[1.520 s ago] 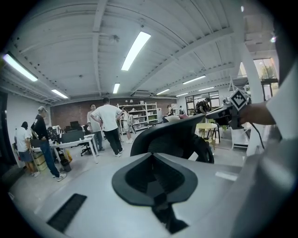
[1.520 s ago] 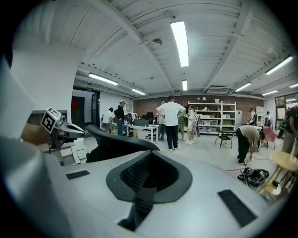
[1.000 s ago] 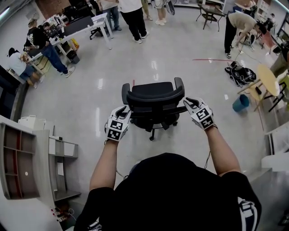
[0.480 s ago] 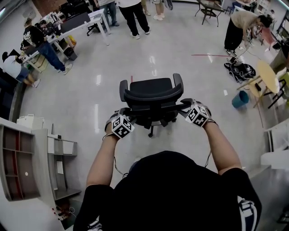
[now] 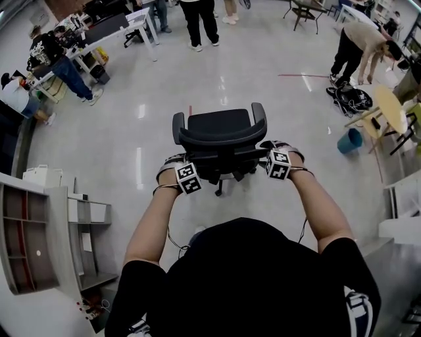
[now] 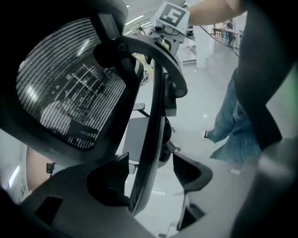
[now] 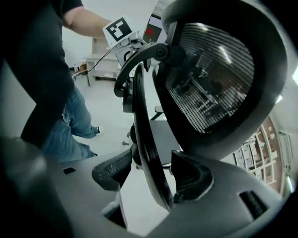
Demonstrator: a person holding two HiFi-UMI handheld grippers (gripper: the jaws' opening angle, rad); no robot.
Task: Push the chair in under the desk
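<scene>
A black office chair with a mesh back stands on the glossy floor right in front of me, its back toward me. My left gripper is at the left edge of the backrest and my right gripper at the right edge. In the left gripper view the curved back frame runs between the jaws of the left gripper; they are opening, with a gap on the right side. The right gripper likewise straddles the back frame, its jaws opening and not pressing on it.
A white desk with people around it stands far off at the upper left. White shelving lines my left side. A blue bucket, a round wooden table and a black bag sit to the right. More people stand beyond the chair.
Both grippers have rolled inward on the chair back, so their marker cubes face differently. The chair sits slightly farther from me. The jaws have loosened off the back frame.
</scene>
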